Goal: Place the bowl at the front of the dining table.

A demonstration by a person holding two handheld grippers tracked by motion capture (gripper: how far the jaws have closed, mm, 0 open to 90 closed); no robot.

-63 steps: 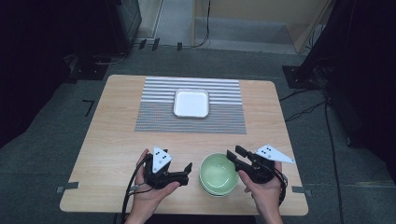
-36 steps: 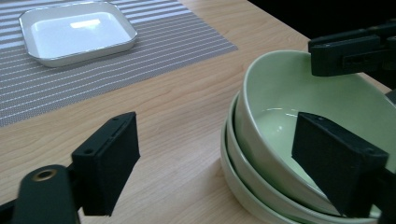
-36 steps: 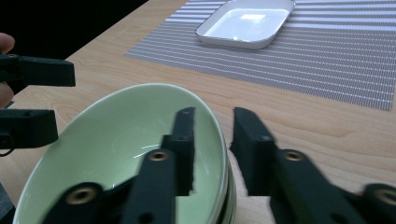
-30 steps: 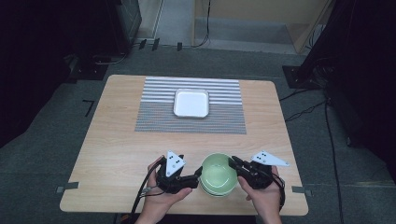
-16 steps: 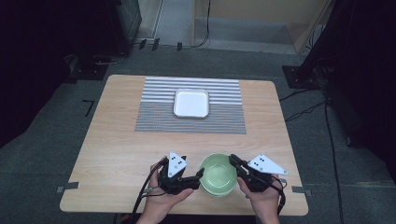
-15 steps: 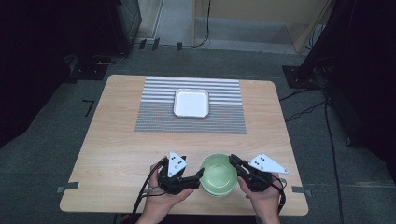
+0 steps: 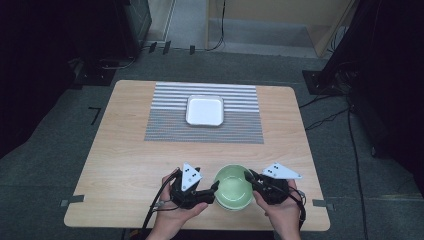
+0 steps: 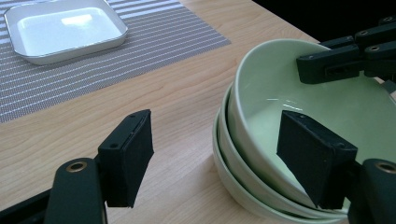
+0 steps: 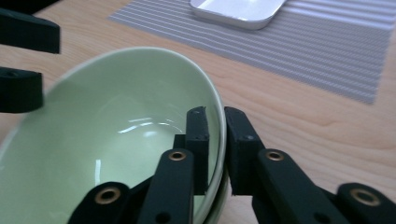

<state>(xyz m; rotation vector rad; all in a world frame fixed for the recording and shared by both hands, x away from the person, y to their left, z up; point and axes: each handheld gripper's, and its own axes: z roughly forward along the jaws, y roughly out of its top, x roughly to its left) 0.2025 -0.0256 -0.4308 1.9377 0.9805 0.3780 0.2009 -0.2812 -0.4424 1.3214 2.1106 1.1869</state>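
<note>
— What sits at the near edge of the table (image 7: 125, 165)?

— A stack of pale green bowls (image 7: 233, 187), glossy, with a thin lighter rim. In the left gripper view three nested rims can be counted (image 8: 243, 154), and the top bowl (image 8: 322, 107) is tipped up out of the others, its left side lifted.

— Are they clean?

— The inside of the top bowl (image 9: 107, 140) is bare and smooth, with soft streaks of reflected light near the bottom.

— And the tools?

— The right gripper (image 7: 254, 181) is clamped on the right rim of the top bowl; in the right gripper view one jaw lies inside the wall and the other outside, pinched tight on it (image 9: 215, 149). The left gripper (image 7: 215, 189) is at the stack's left side with its jaws spread wide. In the left gripper view one jaw hangs over the bare wood and the other reaches inside the top bowl, so the rim lies between them, gripped by neither.

— Anything else on the table?

— A grey striped placemat (image 7: 165, 120) on the far half, well apart from the bowls, and on it a square white dish (image 7: 205, 110) with rounded corners, sitting toward the mat's far side. A person's hands (image 7: 175, 220) hold both grippers from the near edge.
</note>
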